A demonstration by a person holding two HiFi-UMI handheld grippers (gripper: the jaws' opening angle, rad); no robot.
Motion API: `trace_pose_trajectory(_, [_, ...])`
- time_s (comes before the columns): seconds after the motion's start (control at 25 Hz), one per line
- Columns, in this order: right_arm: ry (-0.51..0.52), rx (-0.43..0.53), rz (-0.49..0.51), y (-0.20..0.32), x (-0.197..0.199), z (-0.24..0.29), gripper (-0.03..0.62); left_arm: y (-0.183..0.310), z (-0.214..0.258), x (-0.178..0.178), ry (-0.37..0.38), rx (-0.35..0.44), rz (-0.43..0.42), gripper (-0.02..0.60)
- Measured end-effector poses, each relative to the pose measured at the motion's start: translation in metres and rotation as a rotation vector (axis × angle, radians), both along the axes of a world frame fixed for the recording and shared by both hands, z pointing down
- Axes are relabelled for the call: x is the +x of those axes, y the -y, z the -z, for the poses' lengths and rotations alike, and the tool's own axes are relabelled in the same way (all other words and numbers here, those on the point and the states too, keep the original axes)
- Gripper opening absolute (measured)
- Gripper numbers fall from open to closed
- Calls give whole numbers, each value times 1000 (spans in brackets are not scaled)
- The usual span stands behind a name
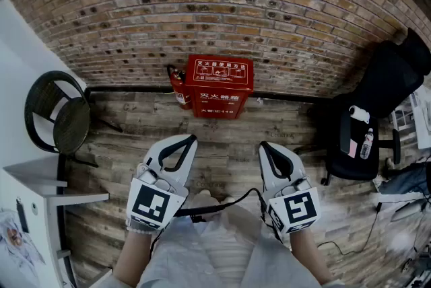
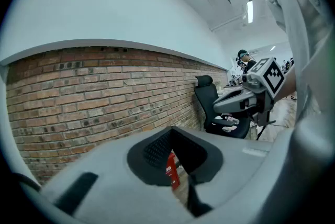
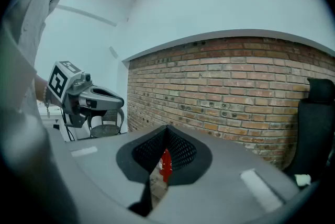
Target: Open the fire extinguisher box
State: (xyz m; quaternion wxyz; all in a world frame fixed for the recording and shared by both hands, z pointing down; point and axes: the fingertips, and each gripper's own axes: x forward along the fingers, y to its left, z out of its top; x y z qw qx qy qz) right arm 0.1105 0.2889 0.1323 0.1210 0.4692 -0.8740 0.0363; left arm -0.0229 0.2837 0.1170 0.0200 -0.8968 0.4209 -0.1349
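Observation:
The red fire extinguisher box (image 1: 220, 86) stands shut on the wooden floor against the brick wall, white print on its top and front. A red extinguisher (image 1: 178, 89) leans at its left side. My left gripper (image 1: 190, 139) and right gripper (image 1: 264, 145) hover side by side, well short of the box, both pointing at it with jaws shut and nothing held. In the left gripper view a sliver of the box (image 2: 172, 171) shows through the slit below my closed left gripper (image 2: 171, 135). The right gripper view shows the same red sliver (image 3: 165, 164) under my right gripper (image 3: 166, 136).
A black office chair (image 1: 377, 112) with a bottle on its seat stands at the right by the wall. A black mesh chair (image 1: 60, 115) and a white cabinet (image 1: 40, 192) are at the left. A black cable (image 1: 222, 207) runs between the grippers.

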Motion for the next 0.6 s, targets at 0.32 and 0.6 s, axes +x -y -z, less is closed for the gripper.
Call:
trace_pose_trajectory(0.32, [-7, -7, 5, -2, -1, -4, 5, -4, -4, -4, 15, -6, 1, -2])
trace_pose_trajectory(0.6, [-21, -11, 18, -4, -11, -6, 5, -7, -10, -6, 57, -13, -24, -2])
